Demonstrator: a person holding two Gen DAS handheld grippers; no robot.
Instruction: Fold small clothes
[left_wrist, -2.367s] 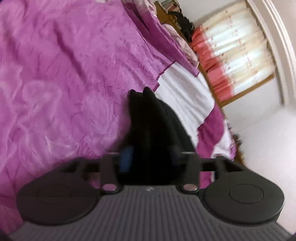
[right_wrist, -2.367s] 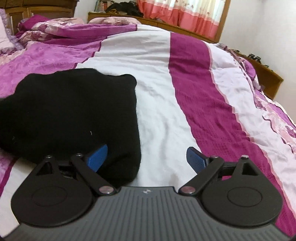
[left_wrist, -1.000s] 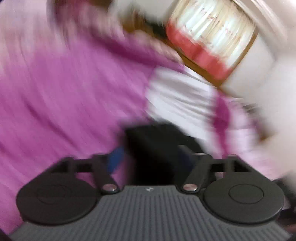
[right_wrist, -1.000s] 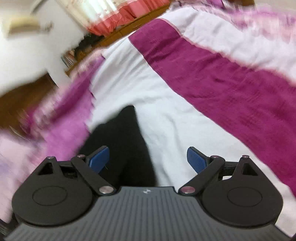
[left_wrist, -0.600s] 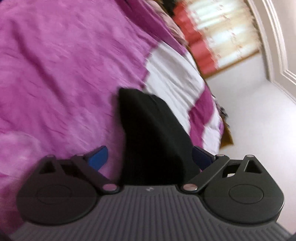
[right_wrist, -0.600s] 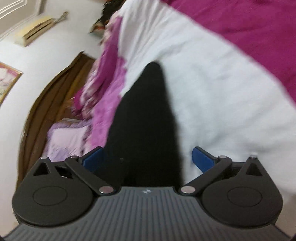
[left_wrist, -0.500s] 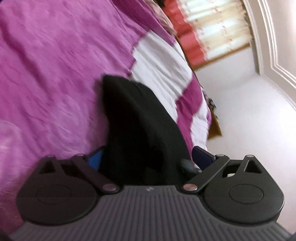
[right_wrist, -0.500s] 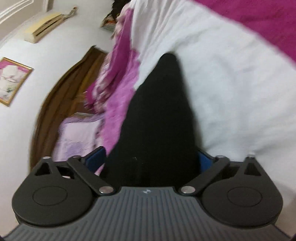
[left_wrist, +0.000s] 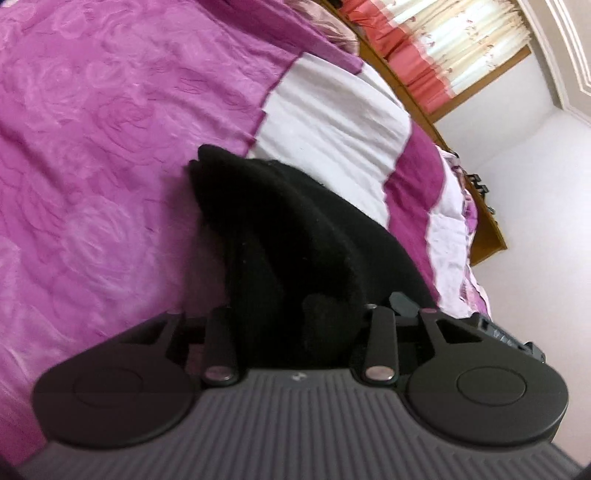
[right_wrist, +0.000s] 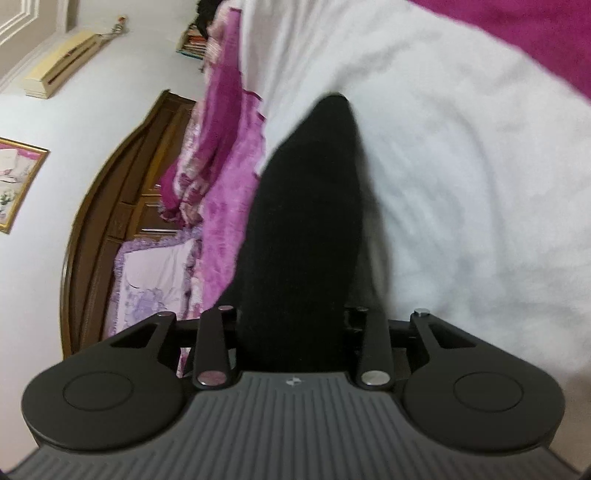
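A black knitted garment lies folded in layers on the bed, across the pink and white parts of the cover. My left gripper is shut on its near edge; the cloth hides the pads. In the right wrist view the same black garment runs forward as a narrow dark strip over the white cover. My right gripper is shut on its near end, its pads hidden by cloth. Part of the right gripper shows at the right of the left wrist view.
The bed cover has a pink rose-patterned part, a white band and a magenta band. A wooden headboard and pillows lie to the left. Curtains and a wooden ledge lie beyond the bed.
Both grippers were open around the garment's edge half a second ago and have now closed on it. Earlier the left let go and both swung round to the new side.
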